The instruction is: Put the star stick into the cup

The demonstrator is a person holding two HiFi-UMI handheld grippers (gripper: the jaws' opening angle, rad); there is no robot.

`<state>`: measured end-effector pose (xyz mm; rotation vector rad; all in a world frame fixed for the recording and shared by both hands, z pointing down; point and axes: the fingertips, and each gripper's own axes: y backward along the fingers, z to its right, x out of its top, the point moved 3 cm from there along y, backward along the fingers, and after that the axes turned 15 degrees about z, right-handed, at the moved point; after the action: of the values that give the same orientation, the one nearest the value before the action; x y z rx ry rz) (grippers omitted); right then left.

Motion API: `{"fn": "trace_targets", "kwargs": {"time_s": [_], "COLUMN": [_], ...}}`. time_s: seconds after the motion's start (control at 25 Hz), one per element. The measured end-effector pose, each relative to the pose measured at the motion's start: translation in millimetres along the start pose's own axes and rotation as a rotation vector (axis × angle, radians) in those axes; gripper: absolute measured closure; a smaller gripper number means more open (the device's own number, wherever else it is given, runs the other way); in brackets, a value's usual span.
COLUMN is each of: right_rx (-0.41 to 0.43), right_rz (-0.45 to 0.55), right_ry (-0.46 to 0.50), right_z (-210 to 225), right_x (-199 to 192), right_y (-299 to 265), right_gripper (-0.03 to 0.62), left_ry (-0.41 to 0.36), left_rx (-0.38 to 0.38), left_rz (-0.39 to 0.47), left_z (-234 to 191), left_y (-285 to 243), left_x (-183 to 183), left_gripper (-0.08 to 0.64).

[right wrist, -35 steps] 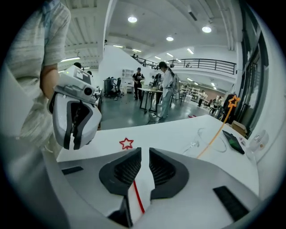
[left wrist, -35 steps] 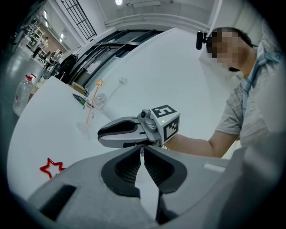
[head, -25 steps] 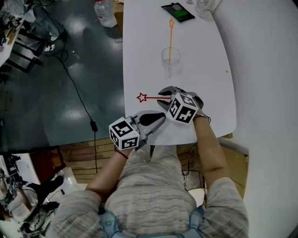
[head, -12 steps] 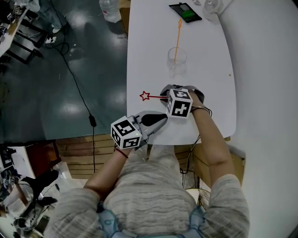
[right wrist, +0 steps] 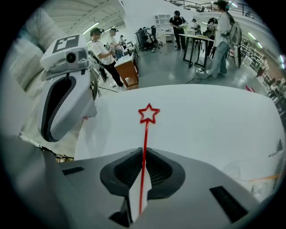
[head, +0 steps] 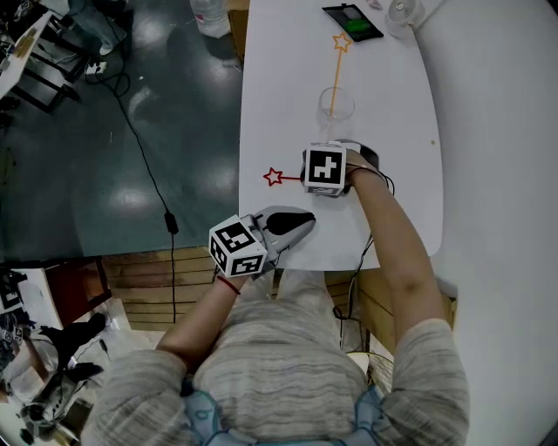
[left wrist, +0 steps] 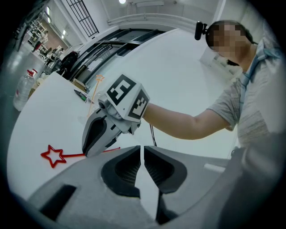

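A red star stick (head: pixel 275 178) lies on the white table (head: pixel 392 96), its star pointing left. My right gripper (head: pixel 307 177) is shut on its shaft; in the right gripper view the red star stick (right wrist: pixel 145 134) runs straight out between the closed jaws. A clear glass cup (head: pixel 336 106) stands just beyond, holding an orange star stick (head: pixel 336 65). My left gripper (head: pixel 301 225) rests near the table's front edge, shut with nothing in it. From the left gripper view, the right gripper (left wrist: pixel 91 150) and the red star (left wrist: pixel 53 155) show ahead.
A phone with a green screen (head: pixel 353 22) lies at the far end of the table beside a glass object (head: pixel 403 10). A plastic bottle (head: pixel 212 15) stands on the floor left of the table, where a black cable (head: pixel 144 165) runs. People (right wrist: pixel 221 36) stand in the background.
My right gripper has turned over the red stick's shaft and closed on it. The left gripper has stayed in place.
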<state>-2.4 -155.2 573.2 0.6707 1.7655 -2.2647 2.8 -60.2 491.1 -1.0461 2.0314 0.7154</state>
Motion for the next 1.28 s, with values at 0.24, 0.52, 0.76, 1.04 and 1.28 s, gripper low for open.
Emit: {"fn": "trace_targets", "kwargs": {"time_s": [0.24,0.52,0.76,1.04,1.28], "right_rx": [-0.008,-0.031,-0.102,-0.274,-0.463], "right_rz": [-0.026,-0.037,0.039,0.273,0.584], "right_ry": [0.008,0.055,0.059,-0.054,-0.198], "right_z": [0,-2,-6,-11,-4], "right_x": [4,6,7,7,19], "right_y": [1,0,3,23,64], "right_gripper": [0.568,0.569,0.572,0.572,0.572], "left_ry": [-0.002,-0.007,-0.015,-0.032,-0.035], "left_rx": [0.002,0.005,0.002,0.008,0.001], "left_rz": [0.005,0.006,-0.002,-0.01,-0.036], "left_z": [1,0,1,2,3], "left_y": [3,-1,2,1,-1], "left_x": [3,2,3,8,6], "left_gripper": [0.543,0.543,0.543,0.543,0.543]}}
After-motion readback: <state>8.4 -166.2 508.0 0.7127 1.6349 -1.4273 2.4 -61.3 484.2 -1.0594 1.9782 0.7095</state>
